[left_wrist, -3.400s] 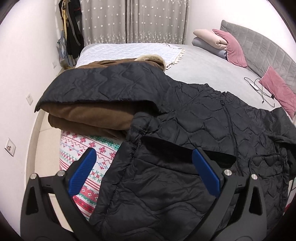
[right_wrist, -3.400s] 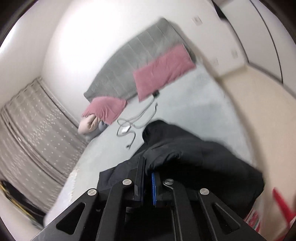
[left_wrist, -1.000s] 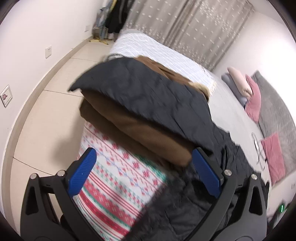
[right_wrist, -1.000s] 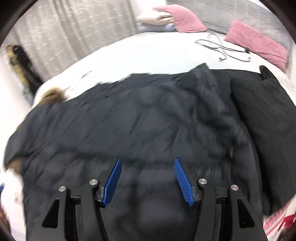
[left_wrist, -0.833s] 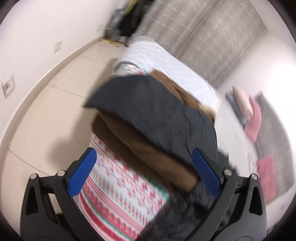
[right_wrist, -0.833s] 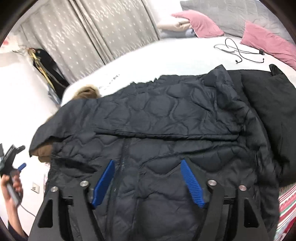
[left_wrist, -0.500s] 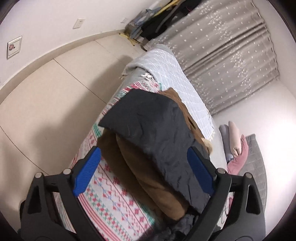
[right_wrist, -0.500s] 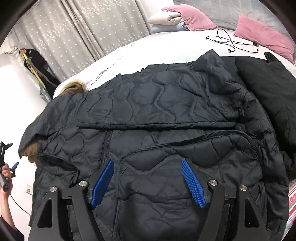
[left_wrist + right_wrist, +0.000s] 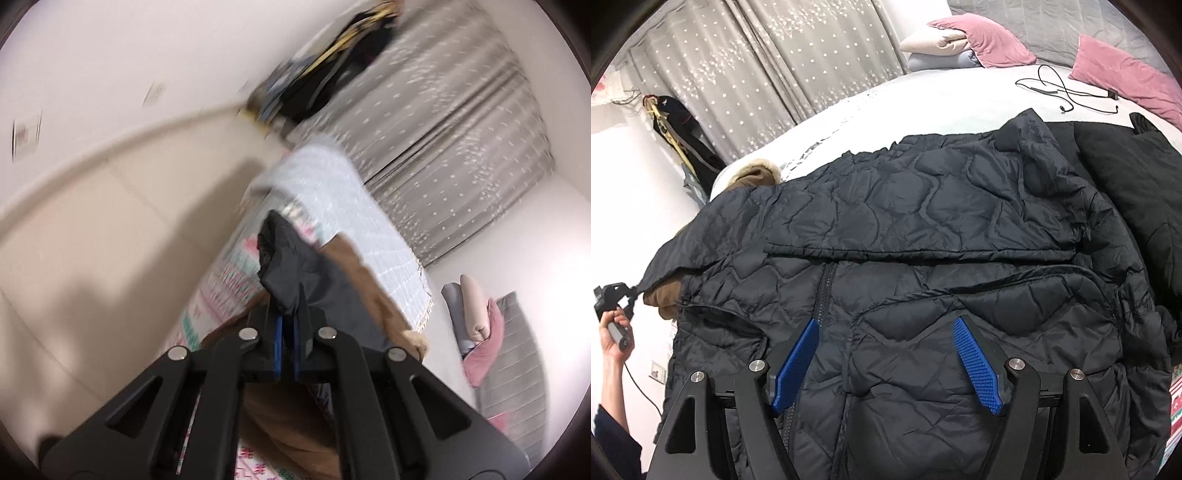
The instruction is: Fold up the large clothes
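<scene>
The black quilted puffer jacket is spread on the grey bed; its sleeve tip is pinched by the left gripper, while the right gripper hovers wide open (empty). The slick cuff may slip if tugged.

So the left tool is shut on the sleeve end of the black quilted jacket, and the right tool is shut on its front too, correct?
Not quite. The right tool is open, its blue pads spread above the black quilted jacket, gripping nothing, as the right wrist view shows. The left tool is indeed shut on the sleeve end.
</scene>
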Available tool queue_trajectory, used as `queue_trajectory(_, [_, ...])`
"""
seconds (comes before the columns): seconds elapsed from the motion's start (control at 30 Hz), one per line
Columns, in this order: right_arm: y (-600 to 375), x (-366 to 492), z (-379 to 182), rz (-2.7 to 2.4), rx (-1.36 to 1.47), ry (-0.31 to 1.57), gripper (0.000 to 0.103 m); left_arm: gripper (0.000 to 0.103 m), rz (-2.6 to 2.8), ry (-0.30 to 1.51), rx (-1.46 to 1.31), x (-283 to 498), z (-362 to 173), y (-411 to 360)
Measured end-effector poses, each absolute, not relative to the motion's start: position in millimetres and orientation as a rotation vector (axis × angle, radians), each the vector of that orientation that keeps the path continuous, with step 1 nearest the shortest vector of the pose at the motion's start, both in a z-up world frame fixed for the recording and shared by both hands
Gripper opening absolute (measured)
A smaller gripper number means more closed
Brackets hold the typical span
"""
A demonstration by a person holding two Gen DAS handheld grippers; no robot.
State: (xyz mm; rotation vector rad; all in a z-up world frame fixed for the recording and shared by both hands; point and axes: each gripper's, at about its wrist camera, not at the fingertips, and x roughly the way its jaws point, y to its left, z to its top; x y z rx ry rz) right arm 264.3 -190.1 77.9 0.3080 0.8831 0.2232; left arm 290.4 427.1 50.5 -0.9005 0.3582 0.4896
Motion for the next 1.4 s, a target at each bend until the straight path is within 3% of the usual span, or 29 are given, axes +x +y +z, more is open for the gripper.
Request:
queue_trajectory(0.23, [-223.0, 266.8, 88.2, 0.166, 0.396, 0.84, 0.077, 0.005, 0.249, 0.156, -0.584, 290.5, 171.1, 300.2])
queue_trajectory(0.4, [-260.8, 269.8, 91.8, 0.107, 0.502, 0.814, 0.077, 0.005, 0.002, 0.161, -0.485, 317.9, 198.8, 191.8])
queue_trajectory(0.87, [-309.9, 267.6, 94.1, 0.093, 0.665, 0.781, 0.077, 0.005, -0.358, 0.436, -0.178, 373.9, 111.3, -28.8])
queue_trajectory(1.13, [-317.2, 266.1, 93.8, 0.096, 0.679, 0.78, 0.077, 0.006, -0.374, 0.639, -0.063, 388.1, 56.2, -72.8])
queue_trajectory(1.17, [-316.6, 266.1, 93.9, 0.095, 0.674, 0.781, 0.077, 0.007, -0.379, 0.654, -0.07, 390.5, 52.2, -72.2])
queue_trajectory(1.23, [-315.9, 266.5, 94.0, 0.097, 0.667, 0.782, 0.077, 0.021, -0.381, 0.681, -0.079, 392.7, 46.7, -73.3])
queue_trajectory(1.3, [-314.9, 266.8, 94.2, 0.096, 0.665, 0.783, 0.077, 0.049, -0.379, 0.701, -0.098, 394.2, 36.6, -82.3])
queue_trajectory(1.4, [-314.7, 267.6, 93.1, 0.097, 0.662, 0.786, 0.077, 0.052, -0.432, 0.725, -0.122, 392.0, 30.6, -82.2])
